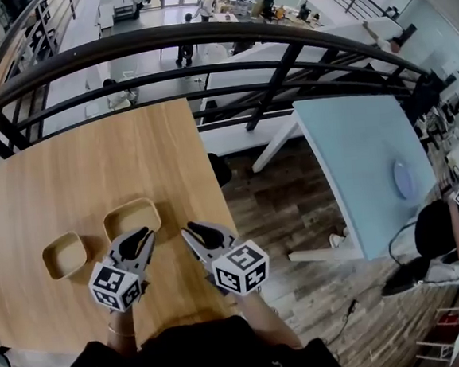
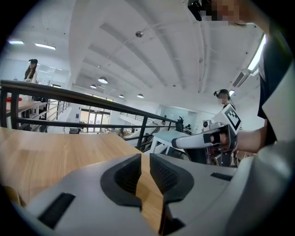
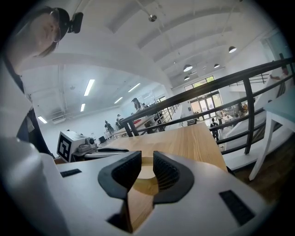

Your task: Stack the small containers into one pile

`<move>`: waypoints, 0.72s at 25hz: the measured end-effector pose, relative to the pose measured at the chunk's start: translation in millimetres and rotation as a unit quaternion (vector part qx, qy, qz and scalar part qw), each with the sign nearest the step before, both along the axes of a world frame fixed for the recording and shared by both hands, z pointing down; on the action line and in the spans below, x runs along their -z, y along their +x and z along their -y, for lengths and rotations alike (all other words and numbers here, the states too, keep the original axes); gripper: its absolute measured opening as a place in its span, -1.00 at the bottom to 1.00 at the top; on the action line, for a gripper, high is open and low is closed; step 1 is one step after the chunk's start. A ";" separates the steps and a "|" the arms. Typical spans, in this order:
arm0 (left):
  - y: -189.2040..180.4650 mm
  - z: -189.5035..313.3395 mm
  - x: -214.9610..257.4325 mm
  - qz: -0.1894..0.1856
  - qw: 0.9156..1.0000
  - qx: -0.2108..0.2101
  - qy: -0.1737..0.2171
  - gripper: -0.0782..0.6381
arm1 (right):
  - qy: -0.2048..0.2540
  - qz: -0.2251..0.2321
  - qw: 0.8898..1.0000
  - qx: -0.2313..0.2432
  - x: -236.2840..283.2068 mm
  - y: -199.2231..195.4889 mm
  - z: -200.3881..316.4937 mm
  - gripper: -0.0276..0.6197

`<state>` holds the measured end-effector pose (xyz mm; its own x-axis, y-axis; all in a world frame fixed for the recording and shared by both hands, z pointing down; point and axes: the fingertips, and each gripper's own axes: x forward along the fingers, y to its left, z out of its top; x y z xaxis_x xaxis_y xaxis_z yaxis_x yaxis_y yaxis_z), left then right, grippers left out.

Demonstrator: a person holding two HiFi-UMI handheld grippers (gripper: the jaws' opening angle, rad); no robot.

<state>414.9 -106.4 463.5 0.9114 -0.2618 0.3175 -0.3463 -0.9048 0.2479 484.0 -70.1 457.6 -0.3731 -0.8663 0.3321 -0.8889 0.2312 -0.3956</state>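
Jaws of the left gripper (image 2: 144, 168) stand all but closed, with only a sliver of tabletop showing between them and nothing gripped. Jaws of the right gripper (image 3: 146, 171) stand slightly wider, a little open and also empty. A pale rim shows beyond their gap, not within it.

In the head view the left container (image 1: 65, 255) sits at 9 o'clock from the left gripper, clear of it. The second container (image 1: 132, 217) lies at that gripper's 12 o'clock, with the jaw tips at its near rim; contact cannot be confirmed. Both containers rest mouth up and empty on the wooden table (image 1: 92, 167), near each other but apart, so no pile is begun.

The right gripper is at 3 o'clock from the left one, angled towards 10 o'clock at the second container.

Assessment: both tools are held low and converge on that container, probably to take its thin wall. The left jaws would need to part to admit it.
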 end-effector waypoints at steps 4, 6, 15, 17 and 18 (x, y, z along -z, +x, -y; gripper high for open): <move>-8.6 14.7 -1.3 0.012 0.999 0.030 0.010 -0.64 | 0.004 -0.005 1.000 0.018 -1.3 1.8 15.4 -0.66; -17.8 21.5 -3.8 0.023 0.998 0.048 0.014 -0.62 | 0.004 -0.001 1.000 0.029 -4.7 -1.4 21.9 -0.66; -61.9 54.6 -22.8 0.052 0.991 0.122 -0.004 -0.40 | -0.014 0.003 0.997 0.072 -28.6 -21.1 53.7 -0.58; -70.0 58.3 -30.7 0.063 0.989 0.131 -0.010 -0.37 | -0.020 0.002 0.997 0.078 -34.4 -24.5 58.5 -0.57; -74.2 60.3 -34.9 0.067 0.988 0.135 -0.014 -0.37 | -0.023 0.001 0.996 0.081 -37.6 -26.5 61.2 -0.57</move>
